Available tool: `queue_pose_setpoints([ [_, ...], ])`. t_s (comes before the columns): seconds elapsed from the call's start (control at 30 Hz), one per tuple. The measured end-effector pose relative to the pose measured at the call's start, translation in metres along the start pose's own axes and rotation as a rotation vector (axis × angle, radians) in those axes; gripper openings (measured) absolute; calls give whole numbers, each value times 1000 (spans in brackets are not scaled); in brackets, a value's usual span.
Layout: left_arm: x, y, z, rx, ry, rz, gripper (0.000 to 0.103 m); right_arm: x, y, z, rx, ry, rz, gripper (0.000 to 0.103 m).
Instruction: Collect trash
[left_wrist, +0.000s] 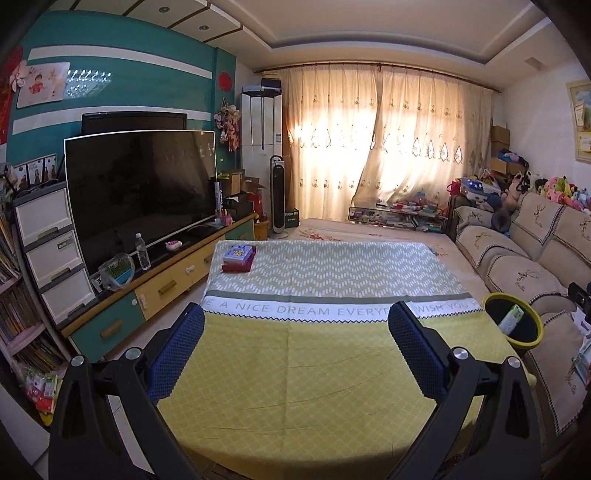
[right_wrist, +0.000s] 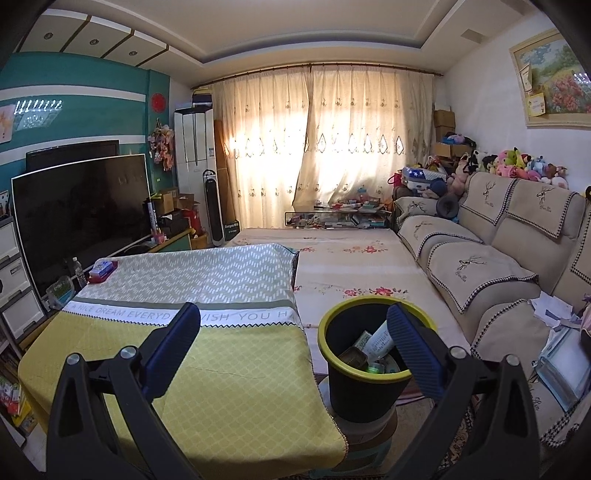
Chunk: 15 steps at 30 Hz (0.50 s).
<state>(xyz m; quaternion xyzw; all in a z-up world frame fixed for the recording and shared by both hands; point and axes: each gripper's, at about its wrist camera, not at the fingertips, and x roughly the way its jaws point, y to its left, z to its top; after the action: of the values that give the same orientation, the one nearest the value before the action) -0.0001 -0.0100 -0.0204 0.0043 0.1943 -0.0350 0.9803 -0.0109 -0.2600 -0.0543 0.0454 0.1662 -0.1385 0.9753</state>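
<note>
Yellow-green cloth covers the tabletop (left_wrist: 295, 369), its printed white band running across the middle, and both tongs hang above it with nothing between their blue pads. The left tongs (left_wrist: 295, 332) are spread wide and released over the bare cloth. The right tongs (right_wrist: 295, 332) are likewise released — one finger over the tabletop's right edge, the other in front of the bin (right_wrist: 364, 384). That bin, black with a yellow rim, stands just beside the tabletop on its right, near the sofa (right_wrist: 480, 266). The trash (right_wrist: 373, 347) lies inside it: a pale tube, a green-and-white packet and other bits piled together. At the tabletop's far left corner rests a small stack of boxes (left_wrist: 239, 257) — well apart from both tongs.
</note>
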Motion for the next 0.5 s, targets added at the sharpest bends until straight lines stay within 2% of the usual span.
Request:
queue_pose_setpoints([
  [0.5, -12, -2, 5, -3, -23, 3, 98, -2, 3, 4, -16, -14, 12, 96],
])
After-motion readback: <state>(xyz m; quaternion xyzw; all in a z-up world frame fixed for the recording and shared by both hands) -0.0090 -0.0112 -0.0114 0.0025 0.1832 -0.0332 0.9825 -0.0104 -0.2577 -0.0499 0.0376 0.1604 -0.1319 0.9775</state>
